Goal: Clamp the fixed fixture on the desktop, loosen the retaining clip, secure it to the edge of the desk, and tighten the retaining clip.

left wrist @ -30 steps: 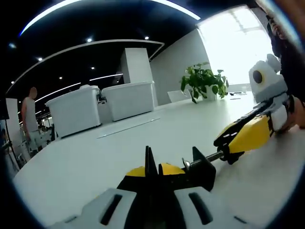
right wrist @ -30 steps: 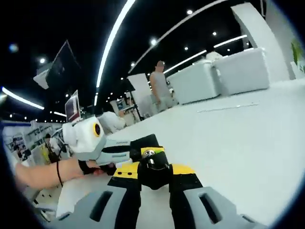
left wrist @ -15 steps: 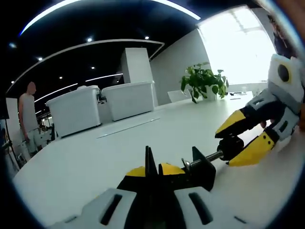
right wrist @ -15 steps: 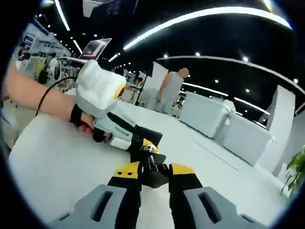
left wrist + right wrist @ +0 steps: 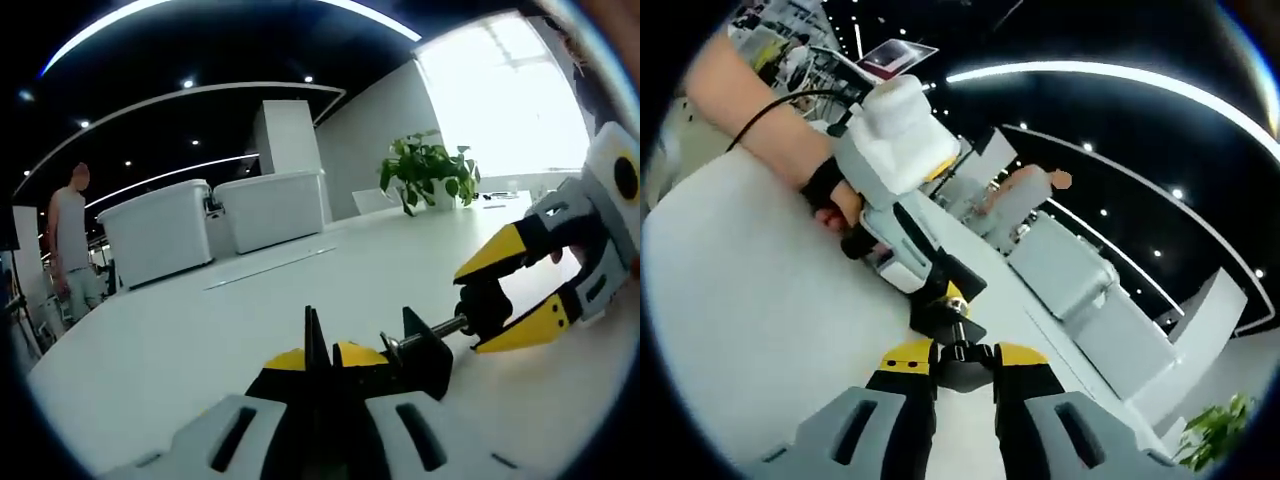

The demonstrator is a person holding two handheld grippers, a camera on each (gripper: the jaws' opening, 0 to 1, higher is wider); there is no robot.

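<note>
A black clamp fixture (image 5: 420, 355) lies low over the white desktop (image 5: 180, 345), and my left gripper (image 5: 325, 355) is shut on its body. Its screw rod (image 5: 445, 327) runs right to a black knob (image 5: 487, 303). My right gripper (image 5: 492, 298) is shut on that knob, one yellow-tipped jaw above it and one below. In the right gripper view, my right gripper (image 5: 965, 355) holds the knob (image 5: 962, 372) between its yellow tips. Beyond it the clamp fixture (image 5: 945, 300) sits in my left gripper (image 5: 930, 285), held by a person's hand (image 5: 830, 200).
Two large white bins (image 5: 215, 225) stand at the far side of the desktop, with a white pillar (image 5: 290, 135) behind. A potted plant (image 5: 425, 170) stands at the back right near a bright window. A person (image 5: 72, 245) stands at the far left.
My right gripper has rolled about the screw's axis while shut on the knob, its jaws going from side by side to one above the other. The left gripper and clamp stayed put.
</note>
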